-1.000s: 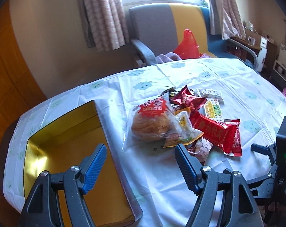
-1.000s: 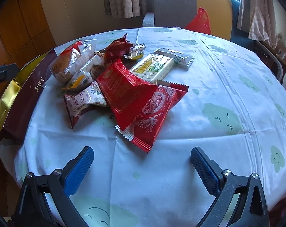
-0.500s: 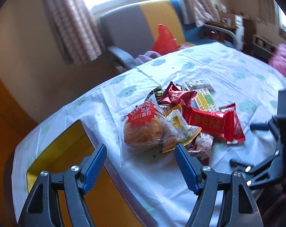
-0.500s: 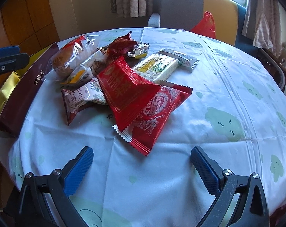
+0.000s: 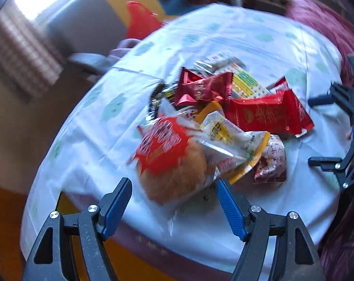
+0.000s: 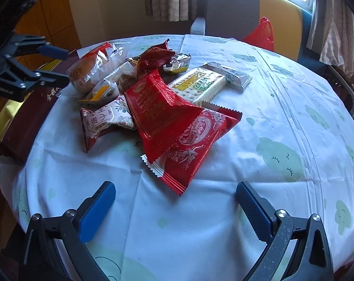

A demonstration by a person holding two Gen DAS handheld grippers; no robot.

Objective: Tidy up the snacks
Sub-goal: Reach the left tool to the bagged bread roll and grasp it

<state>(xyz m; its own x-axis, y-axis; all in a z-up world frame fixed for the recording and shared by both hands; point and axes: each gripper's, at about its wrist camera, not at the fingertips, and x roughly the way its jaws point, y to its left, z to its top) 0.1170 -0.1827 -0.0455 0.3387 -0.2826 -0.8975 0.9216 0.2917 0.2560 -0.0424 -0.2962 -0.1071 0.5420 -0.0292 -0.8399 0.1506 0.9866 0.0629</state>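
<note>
A pile of snack packets lies on the round table. Nearest my left gripper is a clear bag with a bun, just beyond the open fingers. That bun bag sits at the pile's far left in the right wrist view, next to my left gripper. Large red packets lie closest to my right gripper, which is open and empty a short way in front of them. A pink-and-maroon packet, a cracker pack and dark red foil packets fill out the pile.
A gold-lined maroon box lies at the table's left edge. The table wears a white cloth with green clouds. Behind it stand a grey-and-yellow armchair with a red plastic bag, and curtains.
My left gripper has swung right and closer to the pile; the bun bag now fills the space ahead of its fingers and the box has dropped out of its view. The right gripper barely moved.
</note>
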